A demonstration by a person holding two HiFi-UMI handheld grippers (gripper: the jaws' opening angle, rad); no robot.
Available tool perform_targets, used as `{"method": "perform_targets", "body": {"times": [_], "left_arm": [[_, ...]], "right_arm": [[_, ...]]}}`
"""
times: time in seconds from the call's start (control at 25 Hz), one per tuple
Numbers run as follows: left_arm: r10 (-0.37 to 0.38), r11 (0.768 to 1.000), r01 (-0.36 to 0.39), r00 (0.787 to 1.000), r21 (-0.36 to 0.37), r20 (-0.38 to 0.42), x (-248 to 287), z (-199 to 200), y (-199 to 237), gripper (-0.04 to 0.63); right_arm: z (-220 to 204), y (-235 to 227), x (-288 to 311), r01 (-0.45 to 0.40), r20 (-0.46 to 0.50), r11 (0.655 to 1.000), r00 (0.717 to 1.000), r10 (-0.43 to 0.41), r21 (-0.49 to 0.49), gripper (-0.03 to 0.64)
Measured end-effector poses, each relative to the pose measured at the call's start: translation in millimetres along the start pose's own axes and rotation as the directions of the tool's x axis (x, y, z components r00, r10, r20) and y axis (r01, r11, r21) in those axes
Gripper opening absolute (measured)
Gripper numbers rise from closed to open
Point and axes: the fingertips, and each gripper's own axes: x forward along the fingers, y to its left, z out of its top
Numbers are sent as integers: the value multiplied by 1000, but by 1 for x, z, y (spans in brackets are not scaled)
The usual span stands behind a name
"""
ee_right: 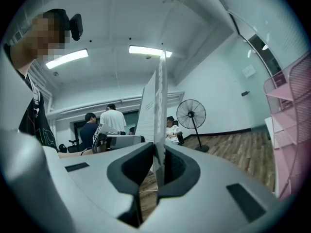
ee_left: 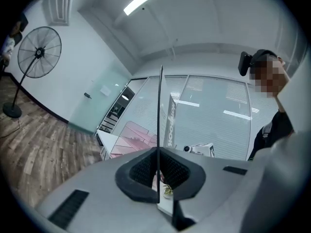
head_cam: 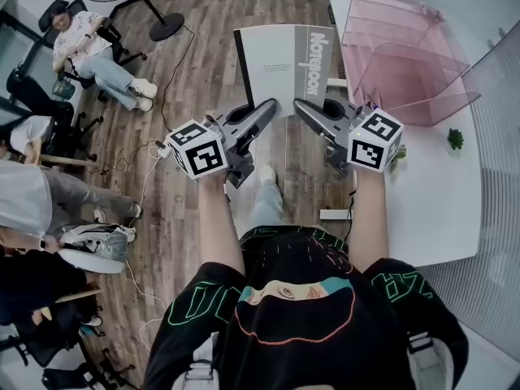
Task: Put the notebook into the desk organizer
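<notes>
Matt paper notebook (head_cam: 280,59), wood-grain floor (head_cam: 203,39), smooth white table (head_cam: 439,201).

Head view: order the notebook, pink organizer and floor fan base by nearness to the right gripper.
1. The notebook, clamped in the right gripper, just ahead.
2. The pink organizer, on the desk to its right.
3. The fan base, on the floor far left.

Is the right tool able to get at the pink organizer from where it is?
Probably yes. The right tool, shut on the notebook, hangs near the pink organizer with nothing between them. The left tool grips the same notebook, so both must move together.
</notes>
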Motion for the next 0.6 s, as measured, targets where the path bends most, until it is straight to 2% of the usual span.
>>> {"method": "perform_targets", "body": {"times": [0.16, 0.6], "left_arm": [[-36, 999, 35, 999, -36, -35, 26, 9, 49, 2], [-45, 994, 43, 999, -101, -18, 69, 68, 194, 2]], "right_arm": [[0, -48, 21, 80, -4, 997, 997, -80, 14, 18], [21, -172, 119, 152, 1, 988, 988, -152, 31, 18]]}}
